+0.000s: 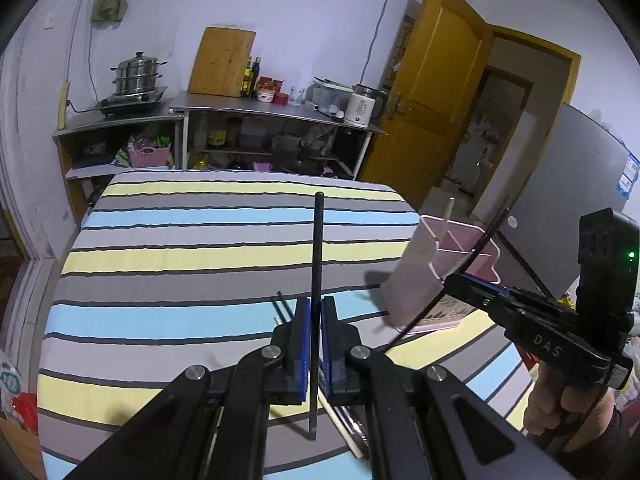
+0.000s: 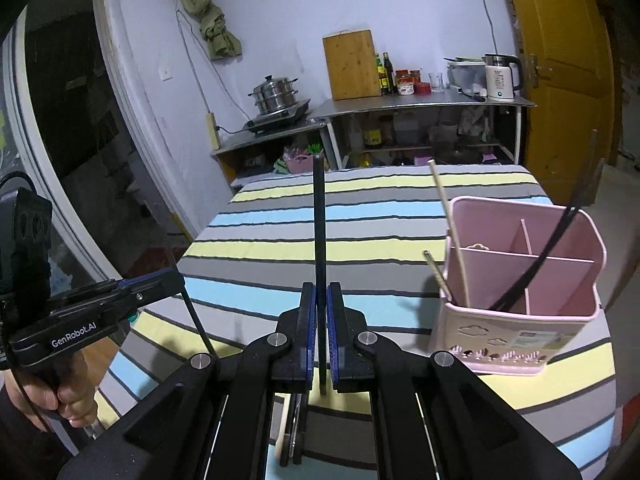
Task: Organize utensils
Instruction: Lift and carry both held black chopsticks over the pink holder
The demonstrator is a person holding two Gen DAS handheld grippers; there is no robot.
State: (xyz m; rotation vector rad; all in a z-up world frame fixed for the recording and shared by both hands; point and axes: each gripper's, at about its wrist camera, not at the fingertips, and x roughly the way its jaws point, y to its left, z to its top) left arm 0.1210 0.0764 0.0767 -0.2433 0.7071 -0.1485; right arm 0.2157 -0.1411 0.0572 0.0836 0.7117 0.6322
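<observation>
My left gripper (image 1: 315,312) is shut on a black chopstick (image 1: 318,248) that stands upright above the striped table. My right gripper (image 2: 321,300) is shut on another black chopstick (image 2: 319,220), also upright. A pink divided utensil holder (image 2: 516,280) stands to the right of my right gripper; it also shows in the left wrist view (image 1: 436,268). It holds a pale wooden chopstick (image 2: 448,220), a metal utensil (image 2: 436,272) and two black chopsticks (image 2: 556,240). In the left wrist view the right gripper (image 1: 452,280) hangs beside the holder. More utensils (image 1: 344,424) lie on the table under my left gripper.
The table has a striped cloth (image 1: 192,248). Behind it stands a metal shelf unit (image 1: 276,110) with a steamer pot (image 1: 138,74), cutting board (image 1: 222,62), bottles and a kettle (image 1: 366,106). A yellow door (image 1: 440,92) is open at the right.
</observation>
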